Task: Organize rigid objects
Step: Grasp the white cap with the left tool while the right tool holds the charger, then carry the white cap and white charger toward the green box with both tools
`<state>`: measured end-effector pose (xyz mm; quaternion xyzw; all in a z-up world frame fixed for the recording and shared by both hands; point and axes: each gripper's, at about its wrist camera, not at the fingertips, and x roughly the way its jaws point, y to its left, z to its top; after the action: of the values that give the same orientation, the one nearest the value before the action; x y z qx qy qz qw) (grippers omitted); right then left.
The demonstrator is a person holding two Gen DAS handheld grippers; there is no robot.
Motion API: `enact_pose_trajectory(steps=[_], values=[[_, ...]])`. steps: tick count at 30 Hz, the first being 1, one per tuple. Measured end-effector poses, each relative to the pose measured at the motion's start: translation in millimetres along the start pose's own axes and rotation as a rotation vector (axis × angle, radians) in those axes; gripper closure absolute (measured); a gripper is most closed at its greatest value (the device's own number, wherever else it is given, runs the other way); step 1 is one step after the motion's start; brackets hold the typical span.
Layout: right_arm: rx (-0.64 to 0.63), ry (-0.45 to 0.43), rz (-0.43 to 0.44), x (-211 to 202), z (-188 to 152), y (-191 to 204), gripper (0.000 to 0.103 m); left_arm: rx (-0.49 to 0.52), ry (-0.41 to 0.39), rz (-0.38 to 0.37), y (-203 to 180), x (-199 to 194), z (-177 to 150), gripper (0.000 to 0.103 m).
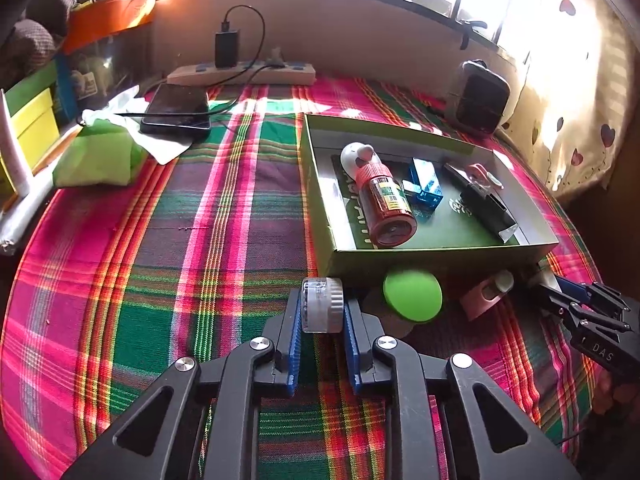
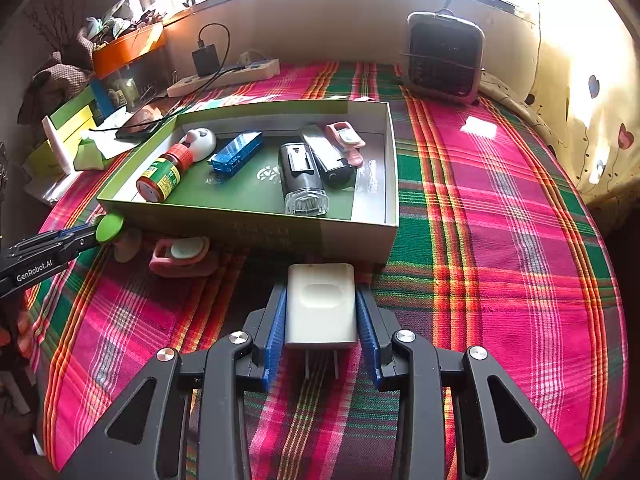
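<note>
My left gripper [image 1: 322, 305] is shut on a small clear and grey wheel-shaped piece [image 1: 324, 294] over the plaid cloth, just in front of the green box [image 1: 420, 260]. My right gripper [image 2: 321, 293] is shut on a white plug adapter [image 2: 322, 308], prongs toward the camera, near the green box [image 2: 320, 236]. Inside the box lie a red bottle [image 2: 160, 176], a white round toy [image 2: 202, 142], a blue case [image 2: 236, 152], two black devices [image 2: 300, 176] and a pink clip [image 2: 346, 138]. A green-capped object [image 1: 412, 296] and a pink holder [image 1: 486, 294] lie outside along its front wall.
A phone [image 1: 176, 114] on a cable, a power strip [image 1: 240, 74] and a green cloth [image 1: 100, 156] lie at the back left. A small fan [image 2: 444, 56] stands at the back right. Stacked yellow and green boxes [image 1: 32, 120] line the left edge. Bare plaid cloth [image 2: 500, 240] spreads right of the box.
</note>
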<state>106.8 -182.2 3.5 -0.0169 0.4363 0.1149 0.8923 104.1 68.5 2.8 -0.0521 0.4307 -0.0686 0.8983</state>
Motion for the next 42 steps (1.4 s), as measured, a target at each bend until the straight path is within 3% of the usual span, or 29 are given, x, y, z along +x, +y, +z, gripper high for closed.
enact_pose_trajectory(steps=[24, 42], values=[[-0.007, 0.001, 0.017, -3.4, 0.1, 3.1, 0.068, 0.0, -0.021, -0.002, 2.8, -9.7, 1.5, 0.085], [-0.026, -0.061, 0.035, -29.8, 5.6, 4.3, 0.068, 0.019, -0.069, -0.009, -4.2, -36.6, 11.8, 0.085]])
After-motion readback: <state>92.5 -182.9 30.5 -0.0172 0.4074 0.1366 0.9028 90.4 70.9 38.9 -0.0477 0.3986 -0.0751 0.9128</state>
